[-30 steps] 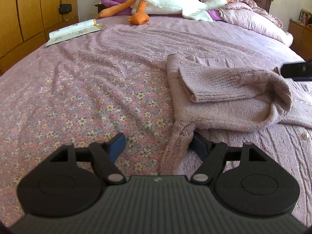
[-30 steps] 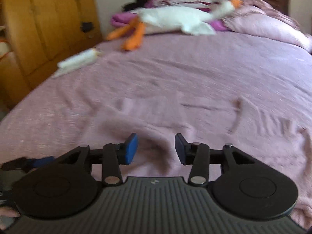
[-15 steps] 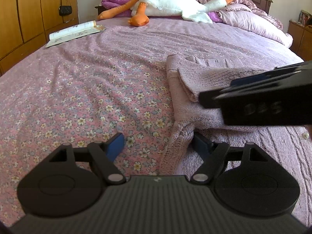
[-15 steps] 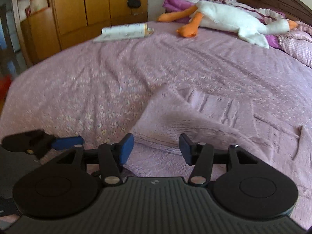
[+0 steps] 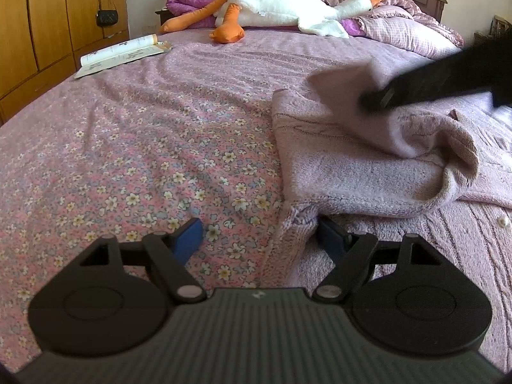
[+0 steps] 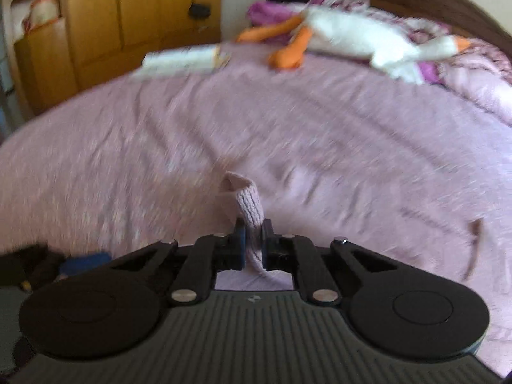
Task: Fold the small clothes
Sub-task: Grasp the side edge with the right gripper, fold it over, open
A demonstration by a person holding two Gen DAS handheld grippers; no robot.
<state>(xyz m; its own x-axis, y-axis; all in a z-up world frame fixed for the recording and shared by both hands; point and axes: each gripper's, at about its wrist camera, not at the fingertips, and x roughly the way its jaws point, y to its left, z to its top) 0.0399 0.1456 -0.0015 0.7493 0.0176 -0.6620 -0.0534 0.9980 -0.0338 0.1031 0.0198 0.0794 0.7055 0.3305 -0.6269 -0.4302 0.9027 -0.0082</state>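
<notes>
A pale pink knitted sweater (image 5: pixel 368 172) lies partly folded on the floral bedspread (image 5: pixel 144 147), right of centre in the left wrist view. My left gripper (image 5: pixel 260 238) is open, low over the bedspread, with the sweater's near edge between its fingers. My right gripper (image 6: pixel 253 240) is shut on a ribbed cuff of the sweater (image 6: pixel 248 203) and holds it lifted. In the left wrist view the right gripper (image 5: pixel 377 100) shows blurred at the upper right, lifting a flap of the sweater.
A white and orange goose plush (image 5: pixel 288 12) lies by the pillows (image 5: pixel 406 28) at the headboard. An open book (image 5: pixel 121 52) lies at the bed's far left edge. A wooden wardrobe (image 5: pixel 48 22) with a hanging black purse (image 5: pixel 107 17) stands left.
My right gripper was open over the sweater. It has closed on the cuff and lifted it. The folded sleeve has come up off the sweater. My left gripper has stayed in place, open.
</notes>
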